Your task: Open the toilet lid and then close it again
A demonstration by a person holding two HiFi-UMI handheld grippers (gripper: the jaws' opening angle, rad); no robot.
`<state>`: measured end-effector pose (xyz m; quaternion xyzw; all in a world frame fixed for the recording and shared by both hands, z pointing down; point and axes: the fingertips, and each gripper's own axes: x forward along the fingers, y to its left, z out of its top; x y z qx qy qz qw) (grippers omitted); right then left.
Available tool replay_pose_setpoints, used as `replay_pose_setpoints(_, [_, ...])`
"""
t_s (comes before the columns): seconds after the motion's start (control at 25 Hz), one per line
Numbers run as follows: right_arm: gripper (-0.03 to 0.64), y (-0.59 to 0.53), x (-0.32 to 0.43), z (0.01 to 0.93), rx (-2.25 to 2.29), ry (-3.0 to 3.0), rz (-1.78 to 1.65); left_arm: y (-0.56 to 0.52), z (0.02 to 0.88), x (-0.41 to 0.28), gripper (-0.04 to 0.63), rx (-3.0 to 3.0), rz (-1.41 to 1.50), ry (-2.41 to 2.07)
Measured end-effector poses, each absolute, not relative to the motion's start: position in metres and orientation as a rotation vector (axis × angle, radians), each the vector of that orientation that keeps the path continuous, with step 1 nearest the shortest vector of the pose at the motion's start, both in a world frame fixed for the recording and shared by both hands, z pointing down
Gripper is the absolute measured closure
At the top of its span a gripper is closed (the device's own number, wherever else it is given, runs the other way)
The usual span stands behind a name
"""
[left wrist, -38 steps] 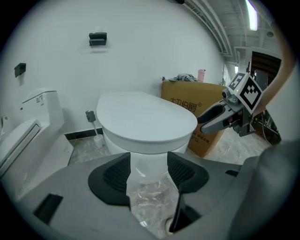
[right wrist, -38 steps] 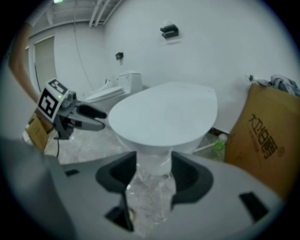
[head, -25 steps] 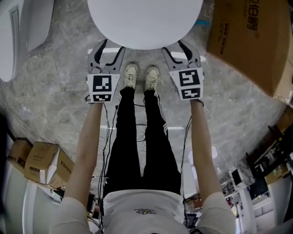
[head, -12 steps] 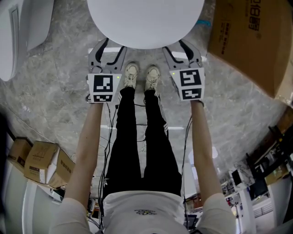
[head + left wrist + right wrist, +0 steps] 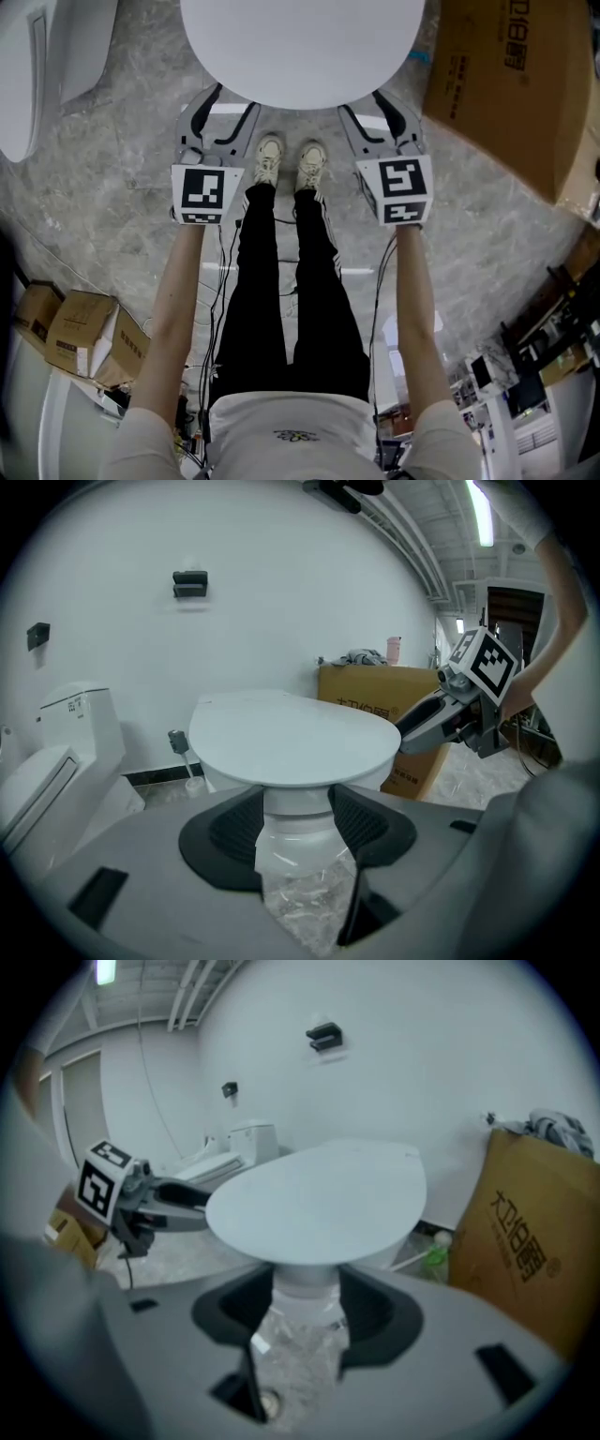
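Up come both grippers since a second ago, their marker cubes bigger in the head view, and the lid (image 5: 300, 47) shows its near rim a touch lower in that view. We've got the left gripper (image 5: 231, 101) at the lid's front-left rim and the right gripper (image 5: 360, 103) at the front-right, tips tucked at the edge. Left jaws stand wide apart with nothing pinched; only the bowl (image 5: 300, 803) and floor (image 5: 122, 206) show through the gap, the rim just above the pads. It's the same on the right, jaws spread and gripping nothing. Whether the tips bear on the lid we can't tell. It lies roughly flat, dead ahead of our shoes (image 5: 269, 157). A box (image 5: 506, 84) stands to the right.
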<state>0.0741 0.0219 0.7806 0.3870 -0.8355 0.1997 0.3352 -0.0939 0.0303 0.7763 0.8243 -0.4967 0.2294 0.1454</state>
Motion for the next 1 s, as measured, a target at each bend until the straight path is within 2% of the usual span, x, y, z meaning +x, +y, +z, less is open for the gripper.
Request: replay_pose_setpoints(1.0, [0.379,-0.042,0.078,0.57,1.017,-2.334,0.695,-0.03,0.564,-0.09,0.312,2.405,0.389,-1.38])
